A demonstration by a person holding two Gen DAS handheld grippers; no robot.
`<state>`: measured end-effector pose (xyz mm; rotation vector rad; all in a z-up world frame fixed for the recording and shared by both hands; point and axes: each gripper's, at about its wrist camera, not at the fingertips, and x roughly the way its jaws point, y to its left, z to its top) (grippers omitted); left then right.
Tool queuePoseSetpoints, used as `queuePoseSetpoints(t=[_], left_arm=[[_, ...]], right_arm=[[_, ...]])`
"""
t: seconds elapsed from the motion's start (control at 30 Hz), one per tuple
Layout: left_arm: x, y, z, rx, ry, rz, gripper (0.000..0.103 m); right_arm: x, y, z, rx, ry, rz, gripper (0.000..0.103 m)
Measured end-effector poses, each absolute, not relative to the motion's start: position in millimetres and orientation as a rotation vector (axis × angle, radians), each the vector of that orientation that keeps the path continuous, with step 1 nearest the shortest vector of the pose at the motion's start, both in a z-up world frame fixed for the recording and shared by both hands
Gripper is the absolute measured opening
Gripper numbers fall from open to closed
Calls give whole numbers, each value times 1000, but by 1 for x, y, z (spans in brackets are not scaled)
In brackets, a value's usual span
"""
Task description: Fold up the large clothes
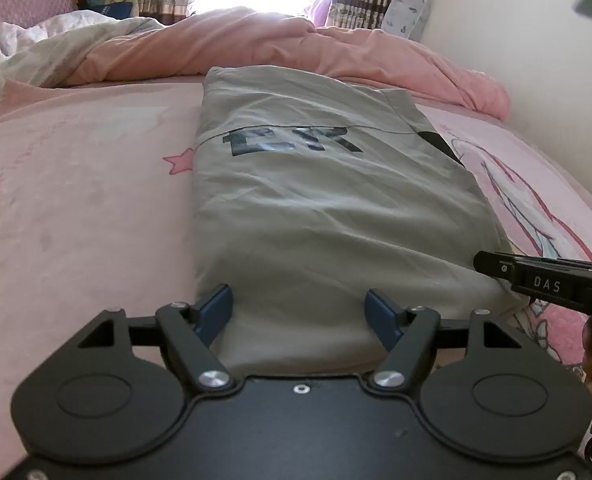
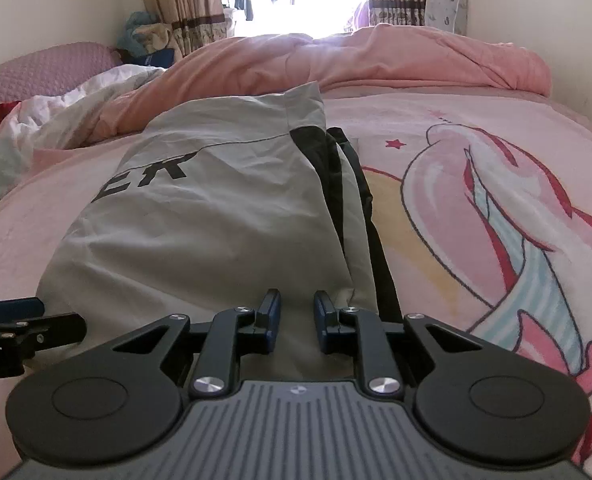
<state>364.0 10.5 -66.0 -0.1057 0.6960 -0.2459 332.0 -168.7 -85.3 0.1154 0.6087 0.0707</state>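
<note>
Garment (image 1: 327, 216) folded on bed (image 1: 76, 200)

1. The left gripper (image 1: 299, 312) points forward and downward, its blue fingers (image 1: 218, 306) spread wide apart.
2. The right gripper (image 2: 296, 316) points likewise, fingers (image 2: 270, 312) parted by a narrow gap, gripping nothing.
3. Both sit side by side.

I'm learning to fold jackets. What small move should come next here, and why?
Probably close both grippers on the near hem: the grey garment lies as a long strip, and the left gripper and right gripper are open over that edge, ready to fold it away.
</note>
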Motion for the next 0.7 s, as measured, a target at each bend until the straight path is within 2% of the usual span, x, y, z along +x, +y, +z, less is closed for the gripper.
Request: queuePoseSetpoints(t=[0.23, 0.37, 0.4, 0.47, 0.5, 0.53, 0.63, 0.7], left_arm=[[361, 9, -67, -113, 684, -253, 75], [359, 11, -55, -139, 706, -241, 77], [355, 14, -47, -161, 715, -237, 79], [339, 18, -32, -203, 719, -225, 87], [328, 20, -23, -216, 720, -216, 95], [315, 21, -13, -221, 717, -209, 100], [267, 21, 11, -197, 682, -183, 103], [235, 21, 22, -179, 682, -157, 103]], right_arm=[[329, -166, -89, 93, 583, 68, 23], [320, -165, -72, 93, 607, 53, 24], [312, -166, -64, 103, 600, 52, 28], [285, -168, -42, 113, 564, 45, 43], [270, -168, -32, 110, 546, 44, 58], [253, -168, -22, 103, 527, 47, 68], [204, -167, -2, 71, 500, 50, 75], [179, -166, 3, 58, 503, 49, 76]])
